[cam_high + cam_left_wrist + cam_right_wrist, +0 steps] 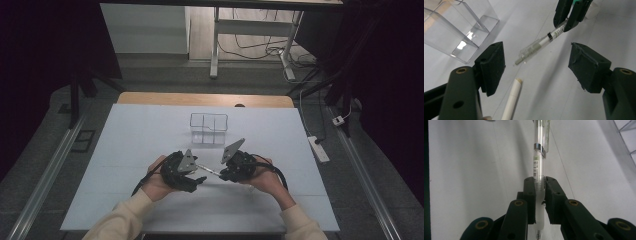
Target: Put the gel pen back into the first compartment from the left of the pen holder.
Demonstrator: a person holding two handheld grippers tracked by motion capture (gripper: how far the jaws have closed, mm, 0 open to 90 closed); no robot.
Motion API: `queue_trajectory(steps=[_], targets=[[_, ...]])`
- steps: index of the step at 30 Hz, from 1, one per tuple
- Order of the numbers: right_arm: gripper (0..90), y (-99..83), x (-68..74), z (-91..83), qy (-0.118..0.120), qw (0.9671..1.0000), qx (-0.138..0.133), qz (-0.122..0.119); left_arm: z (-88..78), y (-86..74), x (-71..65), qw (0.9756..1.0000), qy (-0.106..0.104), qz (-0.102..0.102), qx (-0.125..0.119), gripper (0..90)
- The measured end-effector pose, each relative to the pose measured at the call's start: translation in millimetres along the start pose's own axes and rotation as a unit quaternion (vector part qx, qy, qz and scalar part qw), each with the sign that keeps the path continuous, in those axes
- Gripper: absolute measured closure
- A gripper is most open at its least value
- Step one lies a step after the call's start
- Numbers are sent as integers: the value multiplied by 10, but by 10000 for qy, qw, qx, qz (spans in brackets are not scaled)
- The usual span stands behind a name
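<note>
From the high view, a clear plastic box with inner dividers (208,128) stands on the white table top (125,150), and serves as the landmark. On the person's side of that box, near it, the left gripper (200,179) and right gripper (222,175) face each other, each held in a hand, with a thin translucent white pen (209,170) spanning the gap between them. How the jaws stand is too small to tell here.

The left gripper view gives the detail. Its own jaws (536,67) stand wide apart, released, with nothing between the pads. The divided box (456,27) sits to the upper left. Away from the box, beyond the jaws, the pen (539,45) hangs tilted, its far end clamped in the right gripper (566,25). A separate white cylindrical cap or tube (511,100) lies in the foreground below the pen's free tip, apart from it.

The right gripper view shows its jaws (540,195) clenched on the pen's barrel (538,165), which carries a barcode label and a metal band; a corner of the box (626,130) appears at the upper right.
</note>
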State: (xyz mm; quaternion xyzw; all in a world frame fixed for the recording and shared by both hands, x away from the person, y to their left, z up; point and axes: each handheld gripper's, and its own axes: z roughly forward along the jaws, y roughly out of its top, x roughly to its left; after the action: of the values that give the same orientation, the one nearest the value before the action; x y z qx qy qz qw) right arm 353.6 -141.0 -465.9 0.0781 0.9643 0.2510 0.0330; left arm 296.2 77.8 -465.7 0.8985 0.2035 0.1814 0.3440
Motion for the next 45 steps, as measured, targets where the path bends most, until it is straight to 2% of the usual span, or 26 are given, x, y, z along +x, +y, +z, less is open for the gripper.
queue_trajectory(steps=[3,10,14,16,20,21,25,29,32,33,35,36,37,39,40,42,43,45], targets=[[785,10,-2,14,27,10000,9,-18,42,29,5,9999,22,81,63,300],[785,26,6,35,103,9999,36,-10,149,81,-39,9988,19,421,264,344],[785,32,4,34,173,9998,17,0,201,99,-80,9968,1,688,413,389],[785,33,1,34,201,9998,0,22,225,105,-103,9955,57,801,500,412],[785,33,-2,27,301,9995,11,52,252,106,-116,9940,98,919,587,461],[785,32,4,21,345,9993,6,129,252,109,-115,9931,114,973,642,471],[786,33,-14,22,461,9988,-148,123,271,104,-124,9909,210,1120,712,521],[785,38,-17,6,529,9982,-214,156,283,90,-121,9887,176,1257,794,592],[785,32,-24,-24,534,9980,-289,146,274,72,-106,9885,62,1281,801,649],[782,32,-21,-37,539,9979,-315,171,260,73,-94,9874,21,1337,841,664],[771,30,-15,-57,478,9978,-418,195,255,60,-92,9887,-83,1276,788,697],[761,29,-18,-68,441,9978,-467,170,246,61,-81,9871,-140,1359,833,716],[747,29,-20,-81,377,9978,-518,182,252,54,-89,9881,-211,1307,778,740],[727,25,-29,-97,293,9974,-632,201,253,55,-99,9875,-301,1342,774,774],[722,24,-32,-103,279,9973,-653,213,248,62,-96,9862,-313,1400,823,782],[713,22,-32,-108,231,9971,-697,222,243,61,-91,9871,-326,1353,797,786],[708,19,-33,-109,188,9969,-733,192,242,56,-92,9887,-355,1251,743,788],[696,20,-24,-117,94,9964,-821,184,226,53,-75,9898,-346,1197,693,789]])
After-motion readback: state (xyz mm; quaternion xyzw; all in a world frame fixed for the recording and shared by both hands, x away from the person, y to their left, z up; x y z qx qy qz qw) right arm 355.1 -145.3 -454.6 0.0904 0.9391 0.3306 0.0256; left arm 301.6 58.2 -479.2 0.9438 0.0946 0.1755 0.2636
